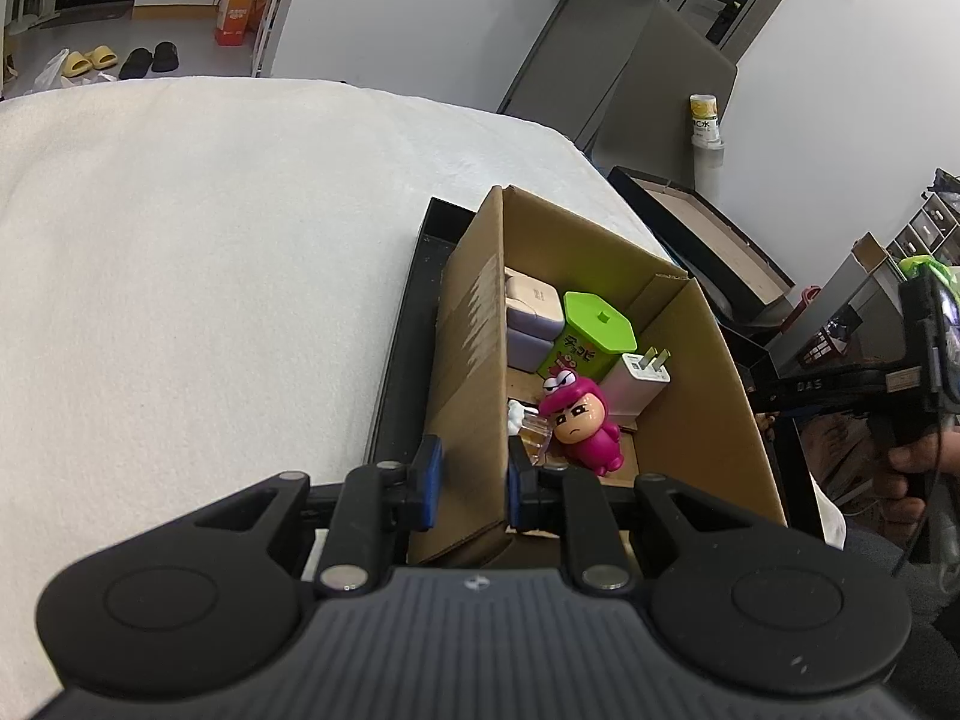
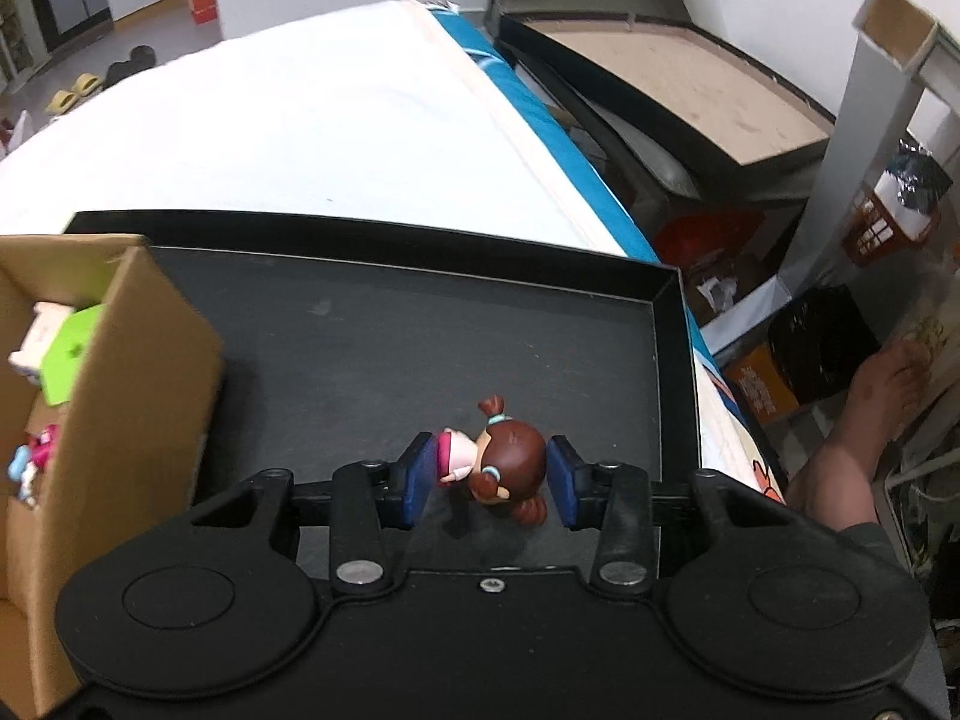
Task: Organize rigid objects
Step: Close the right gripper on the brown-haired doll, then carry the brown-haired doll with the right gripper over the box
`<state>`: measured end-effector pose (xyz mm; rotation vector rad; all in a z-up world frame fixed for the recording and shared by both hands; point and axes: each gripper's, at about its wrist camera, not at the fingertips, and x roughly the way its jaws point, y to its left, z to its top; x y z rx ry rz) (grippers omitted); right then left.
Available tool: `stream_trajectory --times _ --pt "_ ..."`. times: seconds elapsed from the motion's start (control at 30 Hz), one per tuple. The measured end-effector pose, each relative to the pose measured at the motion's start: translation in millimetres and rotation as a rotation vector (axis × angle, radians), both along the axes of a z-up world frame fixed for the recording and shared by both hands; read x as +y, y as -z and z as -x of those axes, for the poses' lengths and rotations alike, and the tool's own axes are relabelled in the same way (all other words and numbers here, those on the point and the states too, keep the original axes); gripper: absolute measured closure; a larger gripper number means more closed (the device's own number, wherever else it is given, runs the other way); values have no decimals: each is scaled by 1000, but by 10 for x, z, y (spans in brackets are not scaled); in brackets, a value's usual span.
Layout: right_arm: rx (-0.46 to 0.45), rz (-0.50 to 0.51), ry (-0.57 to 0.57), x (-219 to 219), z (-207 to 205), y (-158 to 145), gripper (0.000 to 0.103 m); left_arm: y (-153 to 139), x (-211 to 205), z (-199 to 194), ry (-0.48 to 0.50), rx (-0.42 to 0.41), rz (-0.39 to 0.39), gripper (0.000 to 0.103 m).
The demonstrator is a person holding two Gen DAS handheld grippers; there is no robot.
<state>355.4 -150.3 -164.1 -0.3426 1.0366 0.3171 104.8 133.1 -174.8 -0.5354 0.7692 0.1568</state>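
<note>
Right tongs [image 2: 489, 480] grip the figurine [image 2: 501, 471]; left tongs [image 1: 471, 483] clamp the box wall [image 1: 474, 360].
Box lies left of the figurine.

White walls [image 1: 420, 12], grey floor [image 1: 180, 36] with slippers [image 1: 90, 60], dark door [image 1: 714, 6].

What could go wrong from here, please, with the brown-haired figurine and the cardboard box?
1. The right hand-held gripper grips the small brown-haired toy figurine by its rounded head and body; it could slip or twist out.
2. The left hand-held gripper pinches one wall of the open brown cardboard box; a pull might tilt it.
3. The box is already crowded by the pink hooded figurine and white plug charger; a drop could knock them.
</note>
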Motion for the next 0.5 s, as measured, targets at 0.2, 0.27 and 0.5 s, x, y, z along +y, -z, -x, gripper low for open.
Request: stream_trajectory --times 0.2,0.27,0.5 --pt "-19 -24 -27 40 143 -206 64 -7 1 3 0 -1 2 84" --pt "-27 -28 -37 61 184 -265 64 -7 4 1 1 -1 0 84" --pt "-45 -45 -65 164 324 -470 64 7 15 -3 0 -4 7 84"
